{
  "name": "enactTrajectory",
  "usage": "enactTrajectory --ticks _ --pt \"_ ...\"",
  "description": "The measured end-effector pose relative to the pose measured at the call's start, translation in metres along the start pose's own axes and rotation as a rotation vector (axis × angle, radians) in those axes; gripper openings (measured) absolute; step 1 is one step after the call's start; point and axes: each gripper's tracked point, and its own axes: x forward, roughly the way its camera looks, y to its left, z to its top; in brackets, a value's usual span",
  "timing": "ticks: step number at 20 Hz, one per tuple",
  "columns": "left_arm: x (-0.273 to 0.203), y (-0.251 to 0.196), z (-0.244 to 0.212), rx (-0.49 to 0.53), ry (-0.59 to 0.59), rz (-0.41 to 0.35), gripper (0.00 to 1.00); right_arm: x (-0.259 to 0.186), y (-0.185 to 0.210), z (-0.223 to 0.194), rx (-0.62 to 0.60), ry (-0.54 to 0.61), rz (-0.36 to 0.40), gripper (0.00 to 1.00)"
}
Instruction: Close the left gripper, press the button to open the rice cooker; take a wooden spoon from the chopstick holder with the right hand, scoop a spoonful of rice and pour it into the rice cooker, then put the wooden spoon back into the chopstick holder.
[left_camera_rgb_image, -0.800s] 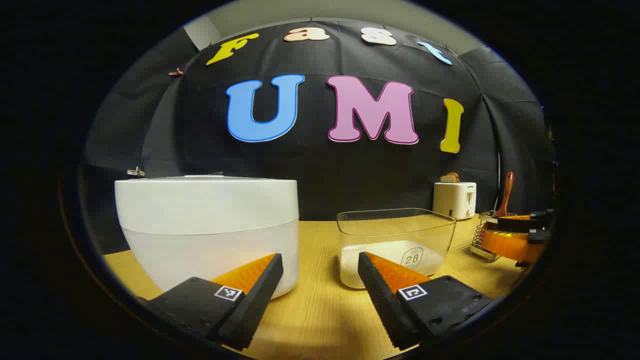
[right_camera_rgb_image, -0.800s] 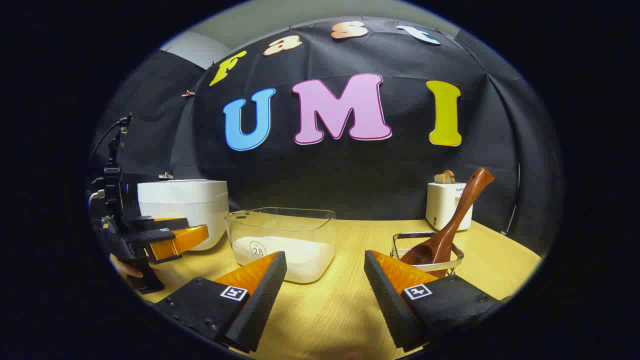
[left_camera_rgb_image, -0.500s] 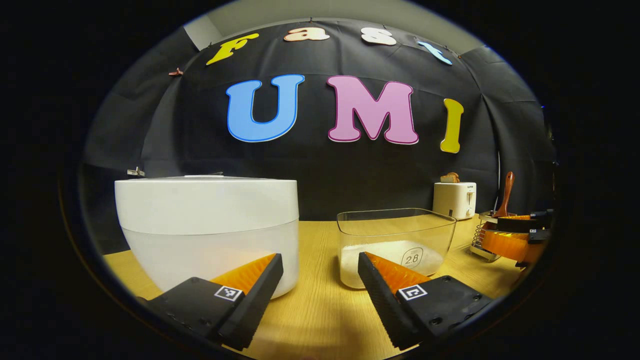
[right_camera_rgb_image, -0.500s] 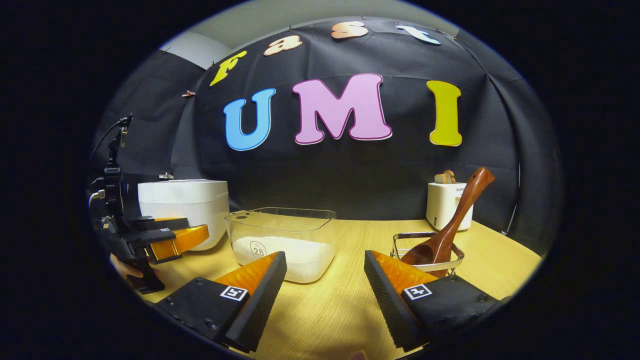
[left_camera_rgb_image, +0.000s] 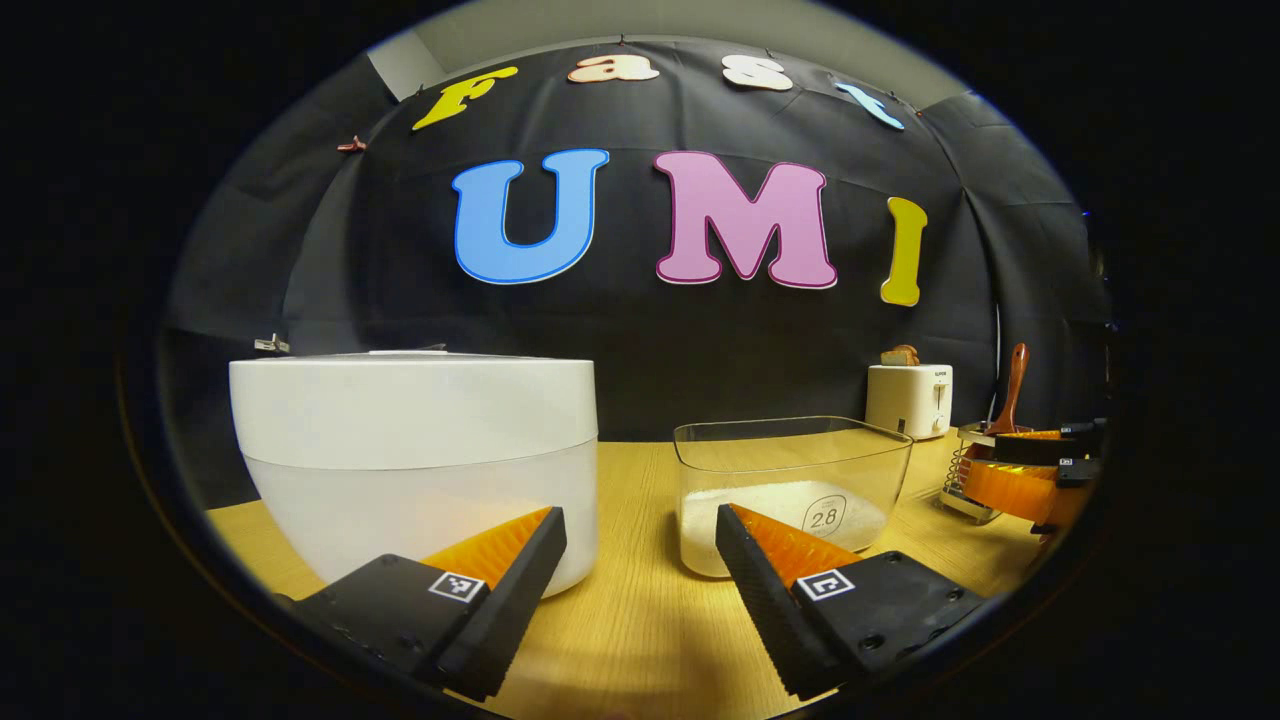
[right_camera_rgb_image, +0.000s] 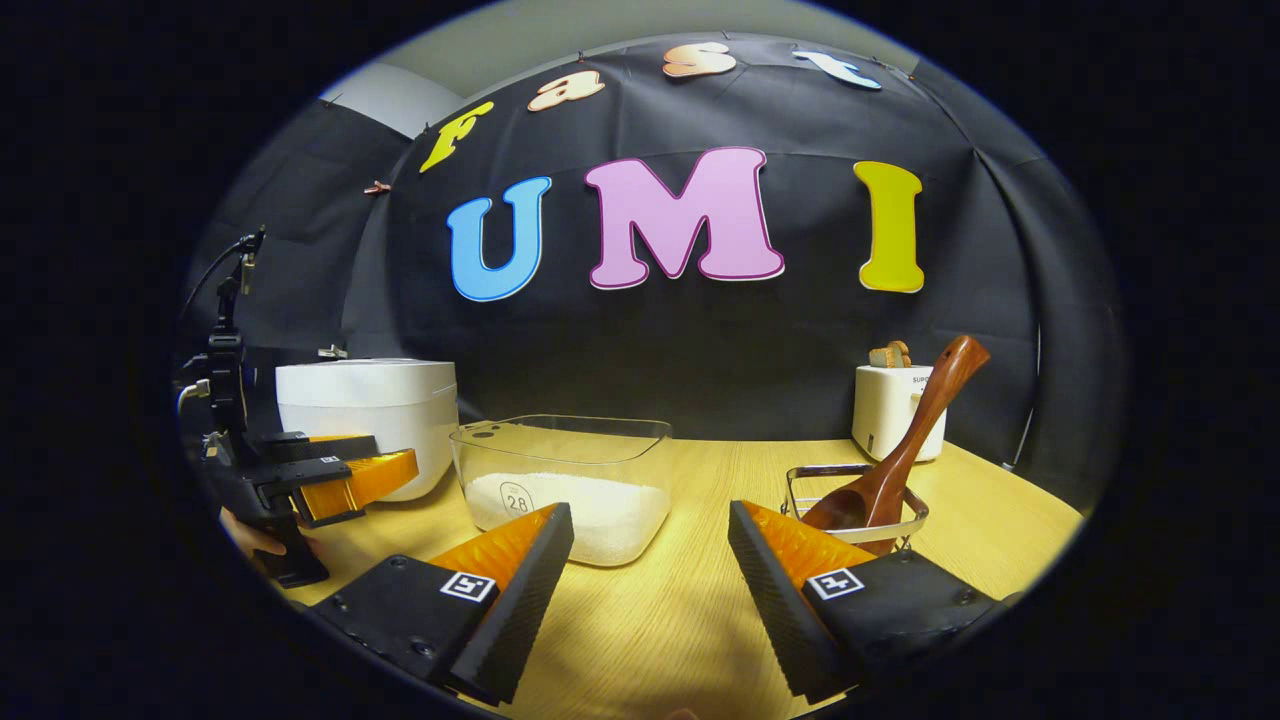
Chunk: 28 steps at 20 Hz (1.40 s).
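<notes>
The white round rice cooker (left_camera_rgb_image: 415, 450) stands lid down on the light wooden bench (left_camera_rgb_image: 640, 620), just beyond the left gripper (left_camera_rgb_image: 640, 525), held low and level, jaws apart. The right gripper (right_camera_rgb_image: 650, 520), jaws also apart, faces the brown wooden spoon (right_camera_rgb_image: 900, 455) leaning in the wire chopstick holder (right_camera_rgb_image: 855, 500), beside the clear rice tub (right_camera_rgb_image: 565, 485).

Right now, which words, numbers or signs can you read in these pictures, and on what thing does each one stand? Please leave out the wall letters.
"28": in a round mark on the front of the clear rice container, also readable in the right gripper view.
Small dark brand word on the white toaster: too small to read.
Square black-and-white coded tags on the gripper fingers: patterns, no text.
Rice cooker: no text visible.
</notes>
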Motion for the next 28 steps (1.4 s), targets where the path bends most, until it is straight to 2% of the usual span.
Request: enactTrajectory --ticks 2,6,7,8,9,11,15,17,22,25,28 --pt "-0.002 -0.001 0.0 -0.001 0.002 -0.006 0.96 -0.001 0.001 0.0 0.0 -0.001 0.007 0.97" --pt "-0.006 -0.012 0.001 0.001 -0.003 -0.07 0.42 -0.001 0.003 0.001 -0.001 -0.004 0.017 0.97" --pt "-0.007 -0.016 0.002 0.002 -0.003 -0.098 0.35 -0.001 0.002 0.0 0.0 -0.003 0.022 0.97" --pt "-0.009 -0.019 0.001 -0.001 -0.004 -0.124 0.14 -0.001 0.003 0.0 0.001 -0.002 0.026 0.97" --pt "-0.009 -0.02 0.002 -0.014 0.005 -0.148 0.06 -0.001 0.003 0.001 0.0 -0.003 0.029 0.97" --pt "-0.016 -0.015 0.014 -0.058 0.009 -0.177 0.05 -0.001 0.003 0.0 0.001 -0.003 0.031 0.97" --pt "-0.035 0.035 0.091 -0.063 -0.123 -0.102 0.05 -0.003 0.005 0.0 0.004 -0.003 0.042 0.97" --pt "-0.041 0.055 0.123 -0.056 -0.136 -0.108 0.05 -0.003 0.004 0.0 0.0 -0.002 0.038 0.97" --pt "-0.02 0.111 0.15 -0.152 0.017 -0.133 0.05 -0.003 0.004 0.0 0.003 0.0 0.036 0.97" --pt "-0.002 0.147 0.148 -0.155 0.085 -0.061 0.05 -0.003 0.004 0.0 0.002 0.0 0.036 0.97" --pt "0.01 0.155 0.128 -0.162 0.179 -0.034 0.05 -0.003 0.005 0.001 0.003 0.001 0.035 0.97"
